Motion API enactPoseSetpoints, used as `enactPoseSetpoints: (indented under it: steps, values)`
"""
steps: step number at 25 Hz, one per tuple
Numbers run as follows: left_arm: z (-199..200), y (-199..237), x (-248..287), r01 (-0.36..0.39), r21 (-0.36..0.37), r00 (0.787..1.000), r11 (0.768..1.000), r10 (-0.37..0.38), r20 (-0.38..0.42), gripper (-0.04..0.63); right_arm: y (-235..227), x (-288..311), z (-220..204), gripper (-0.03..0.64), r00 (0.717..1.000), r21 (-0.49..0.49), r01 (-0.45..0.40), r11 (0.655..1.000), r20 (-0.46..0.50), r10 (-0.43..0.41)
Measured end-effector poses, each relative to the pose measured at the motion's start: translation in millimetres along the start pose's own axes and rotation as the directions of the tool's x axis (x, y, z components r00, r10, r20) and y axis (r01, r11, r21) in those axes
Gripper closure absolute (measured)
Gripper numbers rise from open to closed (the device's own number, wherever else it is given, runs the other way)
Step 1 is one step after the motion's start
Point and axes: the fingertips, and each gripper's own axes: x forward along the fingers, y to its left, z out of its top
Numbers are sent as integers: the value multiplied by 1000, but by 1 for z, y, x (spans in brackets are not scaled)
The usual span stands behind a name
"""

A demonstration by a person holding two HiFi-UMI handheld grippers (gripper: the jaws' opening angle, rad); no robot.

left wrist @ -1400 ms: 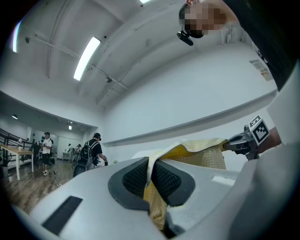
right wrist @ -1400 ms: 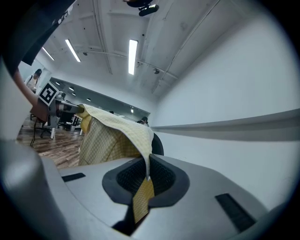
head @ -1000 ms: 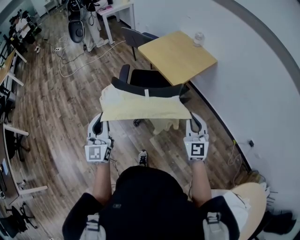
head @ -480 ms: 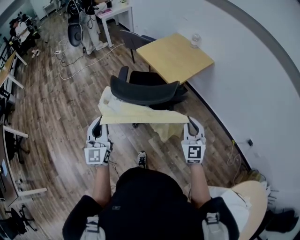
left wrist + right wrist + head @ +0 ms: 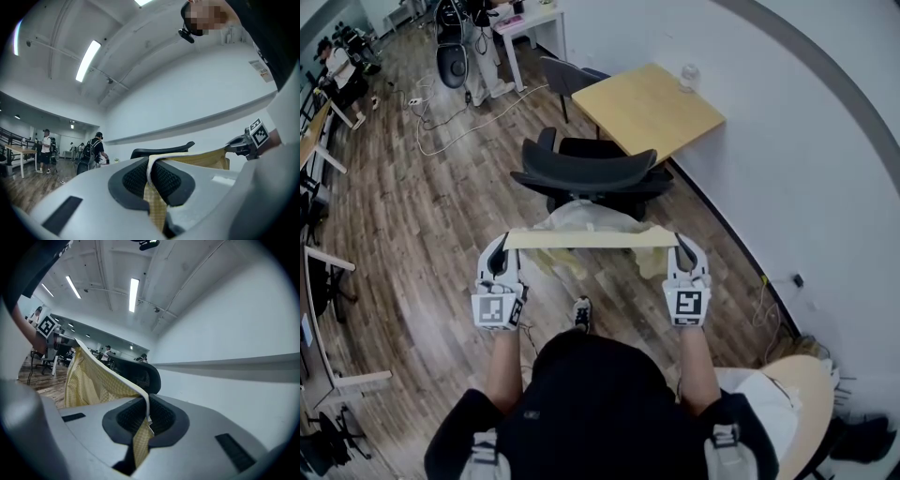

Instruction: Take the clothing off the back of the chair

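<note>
yellow checked clothing [image 5: 591, 238] is stretched taut between the two grippers, on the person's side of the black chair [image 5: 586, 173] and clear of its backrest. the left gripper [image 5: 501, 251] has its jaws clamped on one end, the right gripper [image 5: 679, 249] on the other. a wooden table [image 5: 652, 108] stands beyond the chair.

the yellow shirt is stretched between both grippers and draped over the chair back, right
Not draped over it. The head view shows the yellow shirt off the chair back, held on the person's side of it. It is stretched between the left gripper and the right gripper, both shut on it.
</note>
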Motion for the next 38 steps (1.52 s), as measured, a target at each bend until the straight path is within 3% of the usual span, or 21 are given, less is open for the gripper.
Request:
enactPoseSetpoints:
  steps: [13,38]
  values:
    - [3,-14,-44,-5,5,1000,1000,5,2,592,18,-39,-9,614,1000,9,-7,1000,-3,7]
    - [17,-35,-161,-94,18,995,995,93,20,592,63,-121,-9,614,996,-23,-89,996,30,90]
